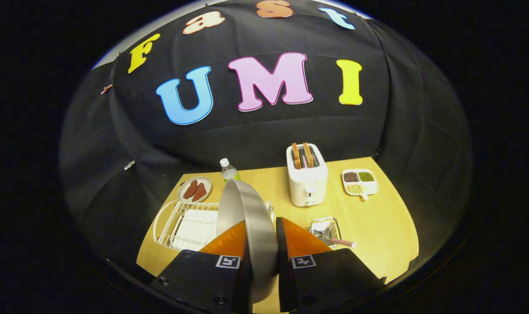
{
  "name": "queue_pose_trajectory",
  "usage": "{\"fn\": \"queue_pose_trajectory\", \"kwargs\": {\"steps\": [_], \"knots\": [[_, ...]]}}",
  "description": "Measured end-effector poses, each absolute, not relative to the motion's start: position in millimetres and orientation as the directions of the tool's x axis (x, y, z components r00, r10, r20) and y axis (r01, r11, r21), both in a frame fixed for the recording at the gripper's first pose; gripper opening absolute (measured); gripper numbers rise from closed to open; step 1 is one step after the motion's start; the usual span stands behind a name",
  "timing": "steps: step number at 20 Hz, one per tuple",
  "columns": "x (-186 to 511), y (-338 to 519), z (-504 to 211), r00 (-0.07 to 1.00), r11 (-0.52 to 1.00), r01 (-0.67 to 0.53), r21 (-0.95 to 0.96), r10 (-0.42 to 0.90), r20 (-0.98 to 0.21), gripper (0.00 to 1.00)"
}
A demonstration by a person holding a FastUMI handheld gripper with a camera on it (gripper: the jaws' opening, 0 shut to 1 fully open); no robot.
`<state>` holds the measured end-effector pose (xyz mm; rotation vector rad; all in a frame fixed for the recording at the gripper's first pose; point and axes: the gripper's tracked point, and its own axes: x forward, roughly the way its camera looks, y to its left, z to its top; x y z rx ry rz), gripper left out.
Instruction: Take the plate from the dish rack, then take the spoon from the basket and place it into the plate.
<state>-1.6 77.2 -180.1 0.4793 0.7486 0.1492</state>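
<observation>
Gripper with two big black blocks, left and right. Pointy wedge fingers, wide near, thin far. Small black-and-white square marker on each block. Little round screws on the left one. Fingers pressed on the plate.

Grey plate held on edge above white dish rack, pink-handled spoon in wire basket

Plate between the tongs, rack left, basket right
</observation>
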Motion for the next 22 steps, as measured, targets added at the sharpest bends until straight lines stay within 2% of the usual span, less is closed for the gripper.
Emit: {"fn": "queue_pose_trajectory", "kwargs": {"steps": [8, 18, 22], "knots": [[-102, 68, -299, 0.564, 0.78, 0.118, 0.615, 0.457, -0.688, 0.27], [-137, 72, -402, 0.424, 0.741, 0.199, 0.641, 0.524, -0.739, 0.28], [-141, 76, -419, 0.418, 0.693, 0.263, 0.672, 0.546, -0.726, 0.28]]}}
